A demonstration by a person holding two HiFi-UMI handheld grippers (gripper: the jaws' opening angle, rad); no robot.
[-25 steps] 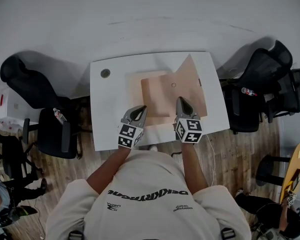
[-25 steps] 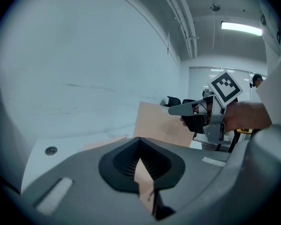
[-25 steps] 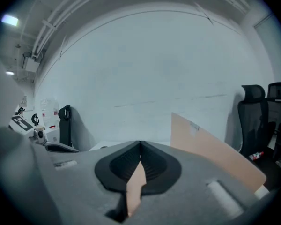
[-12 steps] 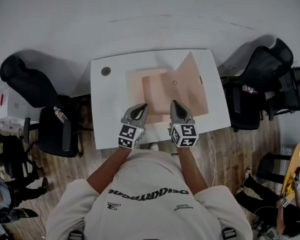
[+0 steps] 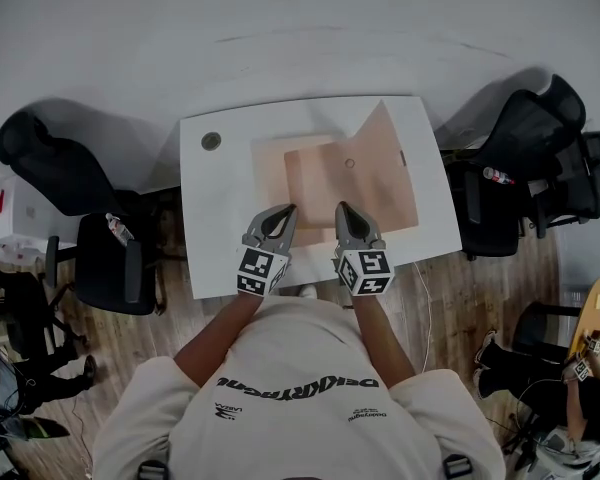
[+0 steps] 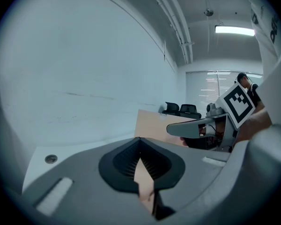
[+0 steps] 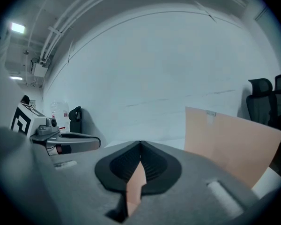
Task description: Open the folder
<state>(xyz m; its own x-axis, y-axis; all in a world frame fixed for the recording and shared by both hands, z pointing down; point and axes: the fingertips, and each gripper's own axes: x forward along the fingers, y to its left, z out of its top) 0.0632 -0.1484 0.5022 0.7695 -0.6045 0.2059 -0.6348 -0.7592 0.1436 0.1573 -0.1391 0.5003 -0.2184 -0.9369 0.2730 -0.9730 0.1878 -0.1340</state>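
A peach folder (image 5: 330,178) lies open on the white table (image 5: 215,228). Its right leaf (image 5: 385,143) stands raised, and shows in the right gripper view (image 7: 229,139) and the left gripper view (image 6: 152,124) as an upright sheet. My left gripper (image 5: 288,209) hovers at the folder's front edge, jaws closed tip to tip with nothing between them. My right gripper (image 5: 341,207) is just to its right over the same edge, also shut and empty. In their own views, the left gripper (image 6: 140,139) and the right gripper (image 7: 140,144) each show only a sliver of peach folder below the jaws.
A round grommet (image 5: 211,141) sits in the table's far left corner. Black office chairs stand to the left (image 5: 65,173) and right (image 5: 525,163) of the table. A white wall runs behind it. The person's torso is close against the front edge.
My right gripper has slid left along the folder's front edge, closer to the left gripper. The left gripper and the folder look unchanged.
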